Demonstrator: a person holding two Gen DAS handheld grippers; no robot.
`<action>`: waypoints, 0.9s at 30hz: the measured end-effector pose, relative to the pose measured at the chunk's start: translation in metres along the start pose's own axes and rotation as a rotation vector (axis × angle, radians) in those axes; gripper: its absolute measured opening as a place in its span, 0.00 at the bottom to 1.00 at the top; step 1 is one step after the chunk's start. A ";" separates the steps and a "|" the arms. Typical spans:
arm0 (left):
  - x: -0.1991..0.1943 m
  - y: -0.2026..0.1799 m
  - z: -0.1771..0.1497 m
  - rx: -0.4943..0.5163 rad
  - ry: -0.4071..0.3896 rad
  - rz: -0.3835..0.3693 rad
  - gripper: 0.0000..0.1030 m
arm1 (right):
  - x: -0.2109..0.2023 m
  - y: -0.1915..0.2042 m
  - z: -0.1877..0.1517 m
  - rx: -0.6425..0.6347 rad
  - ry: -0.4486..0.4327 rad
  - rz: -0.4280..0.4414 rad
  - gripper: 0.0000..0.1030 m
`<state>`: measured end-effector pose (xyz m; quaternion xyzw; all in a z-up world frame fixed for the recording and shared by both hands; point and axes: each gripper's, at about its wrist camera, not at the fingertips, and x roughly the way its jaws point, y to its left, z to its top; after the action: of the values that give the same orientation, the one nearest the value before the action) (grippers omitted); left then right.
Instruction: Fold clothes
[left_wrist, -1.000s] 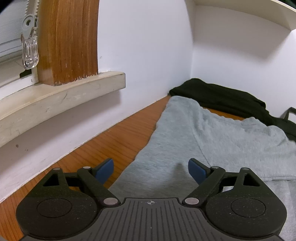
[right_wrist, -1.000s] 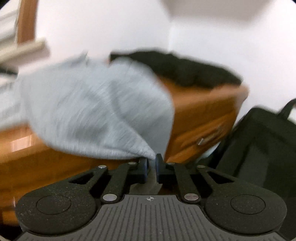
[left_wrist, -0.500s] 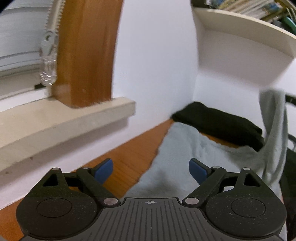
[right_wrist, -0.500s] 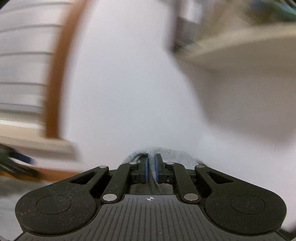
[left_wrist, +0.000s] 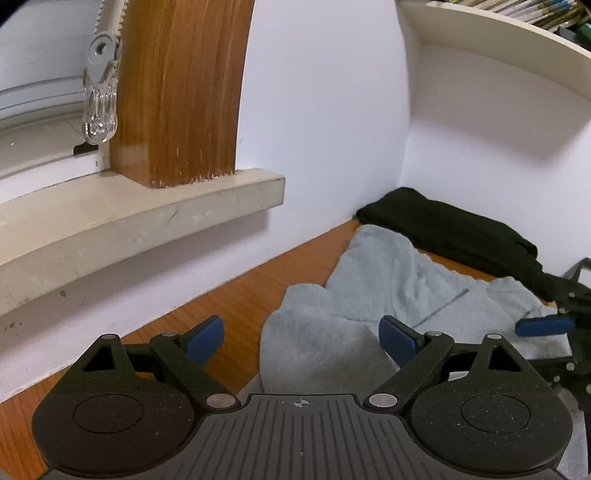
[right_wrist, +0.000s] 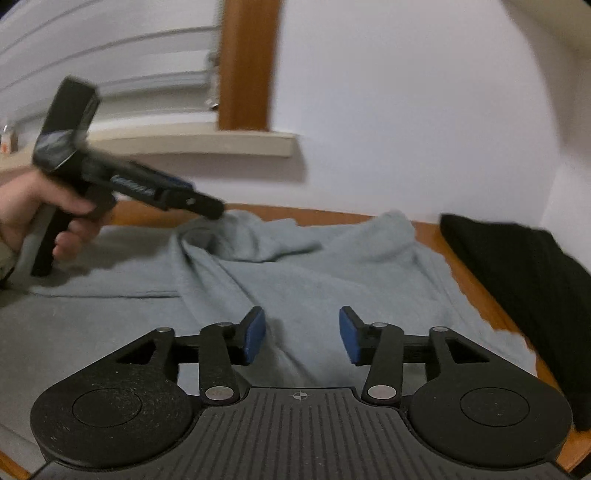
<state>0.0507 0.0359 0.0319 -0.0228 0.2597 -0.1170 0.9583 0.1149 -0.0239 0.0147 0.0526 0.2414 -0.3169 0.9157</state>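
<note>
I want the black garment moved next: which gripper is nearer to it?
Right. The right gripper hovers beside the black garment; the left gripper sits farther back over the grey garment.

The right gripper (left_wrist: 543, 326) is cut off by the left view's edge. In the right view, the black cloth (right_wrist: 524, 280) runs off frame, and motion blur smears the left gripper (right_wrist: 207, 206).

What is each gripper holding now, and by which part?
Nothing. The left gripper is open over the grey garment; the right gripper is opening, with nothing between its pads.
</note>
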 end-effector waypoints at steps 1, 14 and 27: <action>0.000 0.001 0.000 -0.002 -0.003 0.002 0.90 | 0.001 -0.004 -0.003 0.026 -0.014 0.006 0.51; 0.008 -0.011 -0.007 0.069 0.023 0.017 0.90 | 0.020 -0.026 -0.030 0.224 -0.083 0.086 0.77; 0.011 -0.015 -0.010 0.088 0.043 0.015 0.91 | 0.028 -0.022 -0.026 0.197 -0.029 0.122 0.89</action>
<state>0.0512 0.0187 0.0196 0.0239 0.2748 -0.1217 0.9535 0.1097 -0.0507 -0.0196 0.1525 0.1922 -0.2835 0.9271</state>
